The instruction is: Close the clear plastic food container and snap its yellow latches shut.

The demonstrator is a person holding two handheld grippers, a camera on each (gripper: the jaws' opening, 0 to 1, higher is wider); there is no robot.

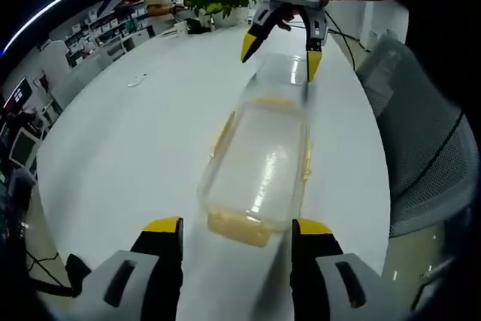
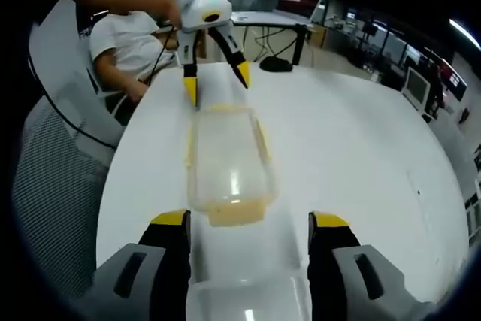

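Lying lengthwise on the white counter (image 1: 135,148) between both spread, empty claws, the clear container (image 1: 259,167) looks light, slick and stiff, best pressed at its yellow end latches (image 1: 239,225).

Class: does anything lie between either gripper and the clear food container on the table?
Nothing visible does. The container lies on the white table between the open left gripper and open right gripper.

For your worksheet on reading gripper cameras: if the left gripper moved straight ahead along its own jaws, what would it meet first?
Most likely the near yellow latch of the clear container, which lies lengthwise just beyond the left gripper. Its open jaws stand wider than that end, though depth is hard to judge.
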